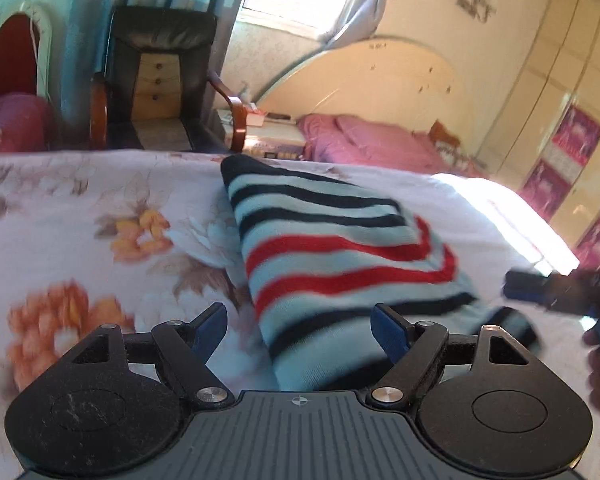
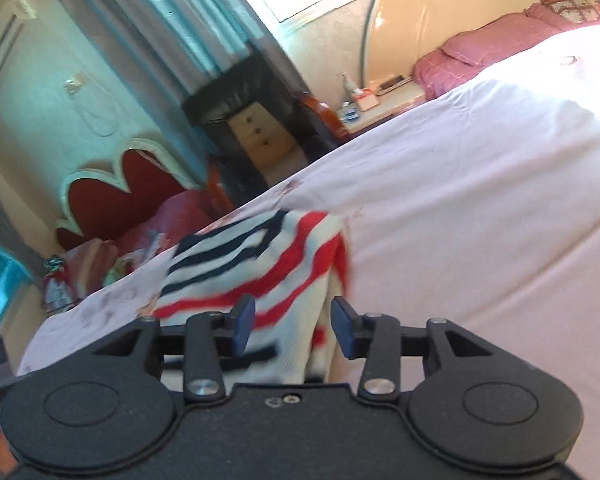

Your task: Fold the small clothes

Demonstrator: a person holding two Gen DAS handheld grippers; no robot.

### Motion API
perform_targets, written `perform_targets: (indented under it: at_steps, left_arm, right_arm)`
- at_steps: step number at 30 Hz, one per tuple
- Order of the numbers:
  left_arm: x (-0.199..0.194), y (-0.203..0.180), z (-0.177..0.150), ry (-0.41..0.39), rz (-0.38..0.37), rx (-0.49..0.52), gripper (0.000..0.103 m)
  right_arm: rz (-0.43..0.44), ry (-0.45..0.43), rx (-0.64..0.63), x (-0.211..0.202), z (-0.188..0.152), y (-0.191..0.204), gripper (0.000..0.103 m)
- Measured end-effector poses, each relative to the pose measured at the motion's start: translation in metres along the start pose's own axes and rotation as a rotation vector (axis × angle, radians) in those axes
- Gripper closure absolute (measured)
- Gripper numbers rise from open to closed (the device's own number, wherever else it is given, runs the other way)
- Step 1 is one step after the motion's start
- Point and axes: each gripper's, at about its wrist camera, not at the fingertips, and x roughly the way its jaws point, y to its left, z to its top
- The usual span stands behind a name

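A: Where's the striped sweater [image 1: 340,256]?

B: Lying on the floral bedsheet [image 1: 80,216], already doubled over by the look of it, a fold running across the red stripes.

A: And the grippers?

B: The left gripper [image 1: 300,330] has its jaws spread, knit between them but nothing pinched. The right gripper [image 2: 294,326] is spread too, hovering over the sweater's near edge.

A: So mid-fold?

B: I'd judge between folds. Next calls for pinching an edge and carrying it across
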Motion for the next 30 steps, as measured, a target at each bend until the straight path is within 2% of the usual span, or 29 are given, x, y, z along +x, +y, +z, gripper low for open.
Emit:
perform_targets:
  at_steps: [4, 6, 8, 10, 12, 17, 20, 21, 22, 24, 26, 28, 29, 30]
  left_arm:
    - [-0.027, 0.003, -0.046, -0.032, 0.002, -0.125, 0.025]
    - [-0.033, 0.006, -0.063, -0.041, 0.009, -0.18, 0.025]
    - [-0.037, 0.006, -0.076, -0.051, 0.01, -0.207, 0.025]
    - [-0.037, 0.003, -0.086, -0.025, 0.006, -0.188, 0.025]
    - [-0.033, -0.002, -0.094, -0.007, 0.023, -0.165, 0.025]
    - [-0.01, -0.024, -0.091, -0.012, 0.144, -0.015, 0.025]
    - [0.006, -0.045, -0.083, -0.034, 0.231, 0.13, 0.025]
    - [0.008, -0.049, -0.082, -0.056, 0.26, 0.15, 0.025]
    - [0.005, -0.047, -0.08, -0.09, 0.259, 0.12, 0.041]
    - [-0.008, -0.032, -0.08, -0.153, 0.168, -0.054, 0.058]
    - [-0.018, -0.02, -0.086, -0.196, 0.15, -0.151, 0.057]
    - [-0.008, -0.01, -0.092, -0.126, 0.128, -0.192, 0.057]
    - [-0.003, -0.007, -0.096, -0.095, 0.132, -0.185, 0.058]
    - [-0.004, -0.007, -0.098, -0.103, 0.119, -0.16, 0.057]
  right_arm:
    - [-0.008, 0.027, 0.015, -0.019, -0.033, 0.003, 0.06]
    - [-0.028, 0.034, 0.059, -0.02, -0.043, 0.001, 0.059]
    - [-0.024, 0.005, 0.128, -0.029, -0.053, -0.001, 0.059]
    - [-0.031, -0.035, 0.194, -0.037, -0.061, -0.005, 0.055]
    - [-0.017, -0.036, 0.223, -0.04, -0.069, -0.005, 0.055]
    - [0.012, -0.017, 0.255, -0.024, -0.072, -0.003, 0.057]
    - [0.018, -0.006, 0.301, -0.011, -0.069, -0.005, 0.06]
    - [0.018, 0.001, 0.323, -0.007, -0.069, -0.007, 0.063]
    - [0.021, 0.006, 0.345, -0.004, -0.069, -0.008, 0.071]
    - [0.033, 0.015, 0.367, 0.002, -0.072, -0.006, 0.087]
    - [0.063, -0.007, 0.337, -0.006, -0.074, 0.004, 0.088]
    - [0.075, -0.026, 0.289, -0.014, -0.077, 0.014, 0.088]
    - [0.037, -0.013, 0.266, -0.011, -0.08, 0.014, 0.088]
    - [-0.008, 0.008, 0.265, -0.004, -0.085, 0.01, 0.088]
